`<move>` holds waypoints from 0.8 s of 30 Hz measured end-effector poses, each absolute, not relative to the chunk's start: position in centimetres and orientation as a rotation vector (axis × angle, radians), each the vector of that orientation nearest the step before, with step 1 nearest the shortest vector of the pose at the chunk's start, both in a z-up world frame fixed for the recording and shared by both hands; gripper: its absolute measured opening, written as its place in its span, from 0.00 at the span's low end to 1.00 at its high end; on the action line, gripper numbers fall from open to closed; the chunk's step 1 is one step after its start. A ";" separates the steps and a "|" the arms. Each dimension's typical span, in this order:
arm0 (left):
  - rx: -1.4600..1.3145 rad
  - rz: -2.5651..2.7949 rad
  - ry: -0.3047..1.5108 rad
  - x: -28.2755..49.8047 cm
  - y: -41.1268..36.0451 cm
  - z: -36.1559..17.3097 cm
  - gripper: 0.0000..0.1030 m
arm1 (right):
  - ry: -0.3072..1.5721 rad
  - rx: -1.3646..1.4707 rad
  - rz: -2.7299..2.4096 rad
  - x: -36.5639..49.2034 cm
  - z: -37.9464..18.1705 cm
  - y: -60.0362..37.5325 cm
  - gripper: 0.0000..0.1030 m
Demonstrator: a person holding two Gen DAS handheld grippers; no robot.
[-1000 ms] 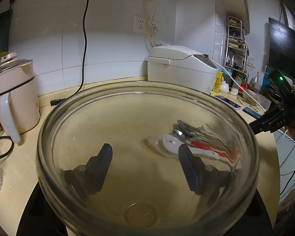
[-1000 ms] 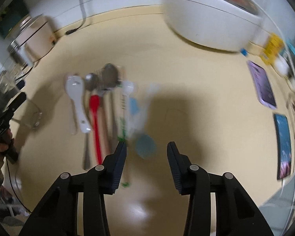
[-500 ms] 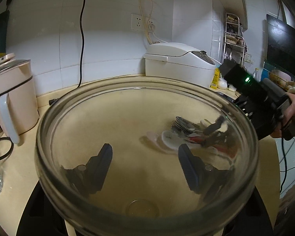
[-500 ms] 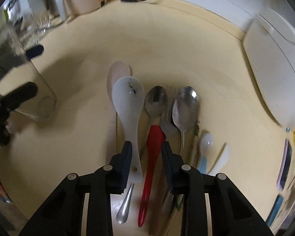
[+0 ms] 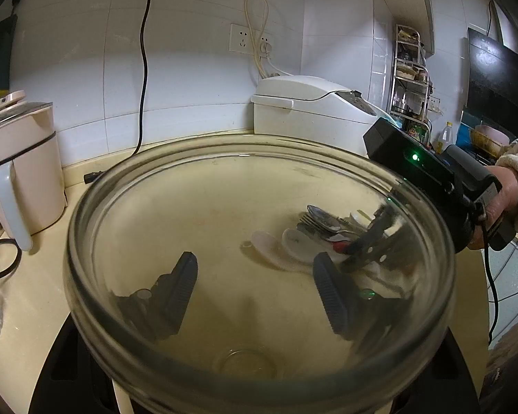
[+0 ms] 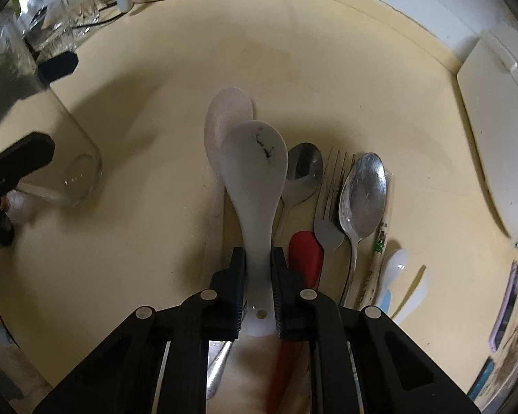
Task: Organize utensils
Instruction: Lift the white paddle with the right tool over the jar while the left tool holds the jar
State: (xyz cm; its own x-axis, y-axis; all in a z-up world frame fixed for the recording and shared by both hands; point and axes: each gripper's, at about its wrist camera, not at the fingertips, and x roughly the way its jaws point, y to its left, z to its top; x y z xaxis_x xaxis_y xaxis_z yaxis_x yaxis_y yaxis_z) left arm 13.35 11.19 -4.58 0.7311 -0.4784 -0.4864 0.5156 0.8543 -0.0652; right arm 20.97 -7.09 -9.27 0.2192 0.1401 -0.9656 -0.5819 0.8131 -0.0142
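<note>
My left gripper [image 5: 255,276] is shut on a clear drinking glass [image 5: 86,241]; I look down through its mouth, and it shows tilted at the left of the right wrist view [image 6: 65,158]. My right gripper [image 6: 259,258] is shut on the handle of a white rice paddle [image 6: 255,172]. The paddle lies over a second white paddle [image 6: 224,110] on the beige counter [image 6: 328,69]. To its right lie a red-handled spoon [image 6: 304,169], a fork [image 6: 328,207], a large metal spoon [image 6: 362,193], chopsticks [image 6: 383,234] and small plastic spoons [image 6: 393,269].
A white rice cooker [image 5: 310,110] stands at the back right and a pink kettle [image 5: 20,158] at the left. A black power cord [image 5: 143,69] hangs down the tiled wall. Phones [image 6: 504,307] lie at the counter's right edge.
My right gripper came down over the utensil row and closed on the white paddle's handle. The left gripper and its glass stayed almost still.
</note>
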 end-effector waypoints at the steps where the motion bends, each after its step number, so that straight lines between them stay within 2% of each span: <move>1: 0.077 -0.547 0.514 13.4 11.2 -4.6 0.74 | 1.272 -0.378 0.528 21.2 -9.3 -7.4 0.13; 5: 0.075 -0.547 0.514 13.3 11.2 -4.6 0.74 | 1.326 -0.138 0.618 21.6 -9.0 -9.1 0.13; 15: 0.069 -0.546 0.514 13.4 11.3 -4.5 0.74 | 1.362 0.236 0.743 20.8 -8.5 -11.9 0.13; 19: 0.066 -0.546 0.514 13.4 11.3 -4.5 0.74 | 1.331 0.307 0.767 19.7 -6.7 -12.6 0.13; 24: 0.067 -0.545 0.514 13.4 11.3 -4.5 0.74 | 1.235 0.247 0.843 18.4 -1.1 -11.7 0.13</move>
